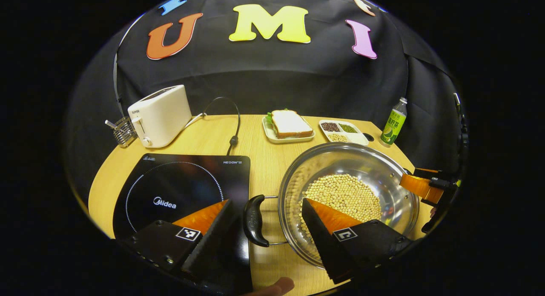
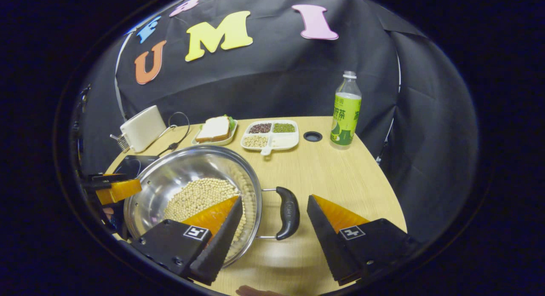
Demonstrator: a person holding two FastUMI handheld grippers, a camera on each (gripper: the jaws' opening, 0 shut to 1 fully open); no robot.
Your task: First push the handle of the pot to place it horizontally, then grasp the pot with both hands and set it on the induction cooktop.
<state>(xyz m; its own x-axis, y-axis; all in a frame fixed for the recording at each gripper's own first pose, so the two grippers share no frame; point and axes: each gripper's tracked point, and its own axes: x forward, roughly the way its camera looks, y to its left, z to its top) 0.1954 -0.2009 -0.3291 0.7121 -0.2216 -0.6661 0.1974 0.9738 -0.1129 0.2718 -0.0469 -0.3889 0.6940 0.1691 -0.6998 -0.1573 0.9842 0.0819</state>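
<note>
A steel pot (image 1: 385, 168) with soybeans in it stands on the wooden table, right of the black induction cooktop (image 1: 170, 189). Its black left handle (image 1: 254, 220) lies between the spread fingers of my left gripper (image 1: 266, 201), which is open, one finger over the cooktop and one over the pot's rim. In the right gripper view the pot (image 2: 179, 168) is at the left and its black right handle (image 2: 288, 211) sits between the fingers of my open right gripper (image 2: 274, 197). Each gripper also appears at the pot's far side: the right gripper (image 1: 425, 187), the left gripper (image 2: 113, 187).
At the back of the table stand a white toaster (image 1: 159, 115), a wire rack (image 1: 123, 132), a sandwich on a plate (image 1: 289, 125), a divided dish of beans (image 1: 342, 131) and a green bottle (image 1: 394, 123). The cooktop's cable (image 1: 233, 125) loops behind it.
</note>
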